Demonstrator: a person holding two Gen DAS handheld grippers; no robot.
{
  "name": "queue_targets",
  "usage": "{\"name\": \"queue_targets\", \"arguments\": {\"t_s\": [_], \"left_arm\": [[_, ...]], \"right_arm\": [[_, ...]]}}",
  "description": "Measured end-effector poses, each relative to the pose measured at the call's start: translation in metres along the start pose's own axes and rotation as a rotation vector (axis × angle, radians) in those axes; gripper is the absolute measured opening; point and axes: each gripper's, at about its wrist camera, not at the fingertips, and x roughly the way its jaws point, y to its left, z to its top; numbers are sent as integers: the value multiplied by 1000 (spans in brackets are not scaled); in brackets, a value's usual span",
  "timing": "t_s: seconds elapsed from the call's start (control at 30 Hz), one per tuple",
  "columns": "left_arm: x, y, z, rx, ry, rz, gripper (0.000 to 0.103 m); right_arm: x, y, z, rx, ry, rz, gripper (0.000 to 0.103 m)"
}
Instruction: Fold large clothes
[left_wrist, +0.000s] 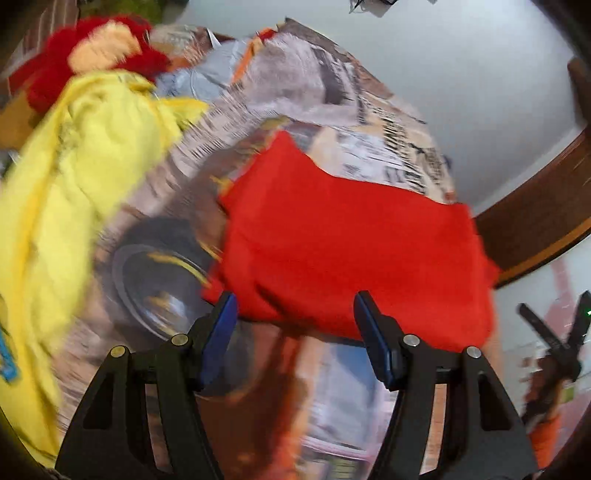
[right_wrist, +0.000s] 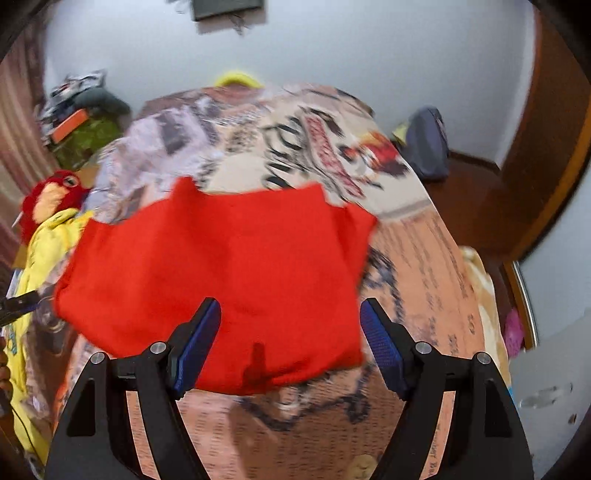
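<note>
A red garment (left_wrist: 351, 251) lies folded into a rough rectangle on the bed's printed cover (left_wrist: 391, 147). It also shows in the right wrist view (right_wrist: 221, 280). My left gripper (left_wrist: 295, 306) is open and empty, hovering over the garment's near edge. My right gripper (right_wrist: 291, 314) is open and empty, above the garment's near right part. The right gripper also shows at the right edge of the left wrist view (left_wrist: 554, 339). A crumpled yellow garment (left_wrist: 74, 177) lies at the left of the bed and shows in the right wrist view (right_wrist: 40, 258). Both views are motion-blurred.
A red and tan plush toy (left_wrist: 107, 48) sits at the bed's far left, also in the right wrist view (right_wrist: 51, 199). A dark bag (right_wrist: 428, 140) stands on the wooden floor right of the bed. A wooden door frame (left_wrist: 535, 206) is at right. Clutter (right_wrist: 81, 118) is piled at far left.
</note>
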Motion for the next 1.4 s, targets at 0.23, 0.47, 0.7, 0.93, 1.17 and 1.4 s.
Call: {"name": "queue_targets", "arguments": {"t_s": [0.23,0.47,0.7,0.93,1.17,1.4], "left_arm": [[38,-10,-15,-89,84,-100,64],[77,-2,-15,-215,138,-234,64],[103,16,15,-319,90,-281,68],[121,-3,41,-247,3,-163,65],[127,18,57,-345,-60,-115,34],[87,8,66,-187,-144,-60,6]], "right_arm": [[26,45,2,-97,29,67,75],[64,61,-15,-109,142,94,75],[69,50,-19,-49,153,130,79],[72,54,-22,-50,171,109,79],[62,71,-18,-133,153,38,79],[51,92,-5,-201,126,-2,79]]}}
